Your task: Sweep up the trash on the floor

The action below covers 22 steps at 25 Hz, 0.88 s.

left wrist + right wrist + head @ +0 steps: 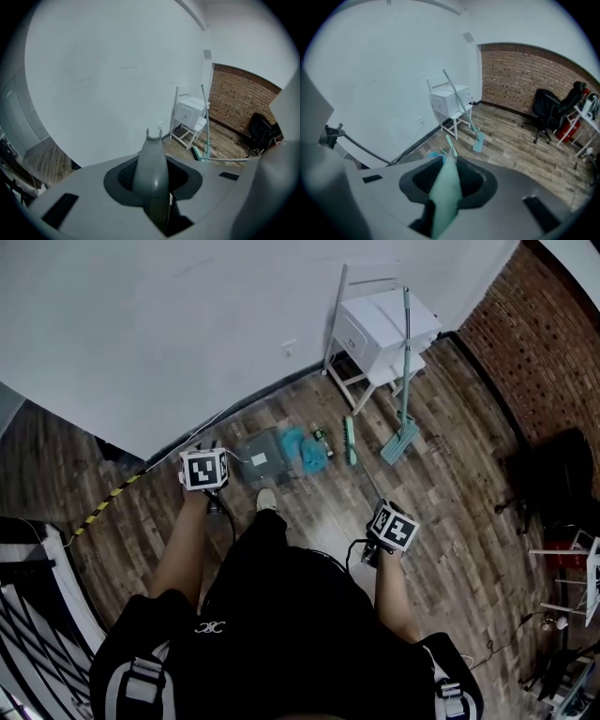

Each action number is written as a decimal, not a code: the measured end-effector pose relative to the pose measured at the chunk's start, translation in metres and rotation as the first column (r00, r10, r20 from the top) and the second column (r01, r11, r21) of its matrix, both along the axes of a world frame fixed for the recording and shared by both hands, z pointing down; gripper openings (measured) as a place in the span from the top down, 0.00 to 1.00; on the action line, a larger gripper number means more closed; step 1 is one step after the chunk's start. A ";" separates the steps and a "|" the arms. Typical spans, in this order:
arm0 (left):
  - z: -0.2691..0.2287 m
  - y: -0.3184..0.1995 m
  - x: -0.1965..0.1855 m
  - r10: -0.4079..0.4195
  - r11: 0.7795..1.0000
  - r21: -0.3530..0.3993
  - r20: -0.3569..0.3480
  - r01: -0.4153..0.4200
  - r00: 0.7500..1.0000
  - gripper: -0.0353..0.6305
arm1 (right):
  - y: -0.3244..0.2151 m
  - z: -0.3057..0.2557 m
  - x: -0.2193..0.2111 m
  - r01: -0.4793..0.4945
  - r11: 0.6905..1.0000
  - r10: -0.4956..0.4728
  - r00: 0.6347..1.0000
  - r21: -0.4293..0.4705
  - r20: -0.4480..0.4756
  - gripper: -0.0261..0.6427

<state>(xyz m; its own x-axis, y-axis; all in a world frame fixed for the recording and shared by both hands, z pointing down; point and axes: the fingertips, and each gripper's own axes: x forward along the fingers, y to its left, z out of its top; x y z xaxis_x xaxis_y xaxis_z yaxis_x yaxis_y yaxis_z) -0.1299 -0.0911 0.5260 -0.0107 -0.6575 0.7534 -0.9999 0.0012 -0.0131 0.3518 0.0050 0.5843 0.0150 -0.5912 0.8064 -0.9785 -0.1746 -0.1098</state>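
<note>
Two grippers are both clenched on handles. The left gripper (206, 474) clamps a gray handle (151, 164) that stands up between its jaws and ends in a small forked tip. The right gripper (391, 529) clamps a pale green broom handle (445, 194), which runs forward and down to a green broom head (350, 441) on the wooden floor (450, 474).

Just beyond the left gripper, a gray dustpan (257, 458) sits on the floor near its edge along the white wall (169, 324). Blue trash (307, 450) lies touching the dustpan's right side, and a small dark item (322, 438) lies between the trash and the broom head. Farther along the same edge, a green mop (400, 441) leans against a white cabinet (380, 324) near the brick corner. A black office chair (546, 110) stands by the brick wall (515, 75).
</note>
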 end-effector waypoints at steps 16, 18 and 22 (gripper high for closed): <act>0.080 -0.145 -0.059 0.230 0.971 -0.085 0.106 -0.222 0.967 0.80 | -0.112 0.036 -0.055 -0.068 0.988 0.053 0.993 -0.139 -0.109 0.81; 0.095 -0.156 -0.064 0.253 0.965 -0.100 0.112 -0.242 0.961 0.80 | -0.118 0.040 -0.058 -0.080 0.984 0.060 0.991 -0.158 -0.123 0.81; 0.123 -0.179 -0.075 0.273 0.958 -0.122 0.118 -0.259 0.955 0.80 | -0.135 0.048 -0.069 -0.072 0.979 0.041 0.986 -0.190 -0.162 0.81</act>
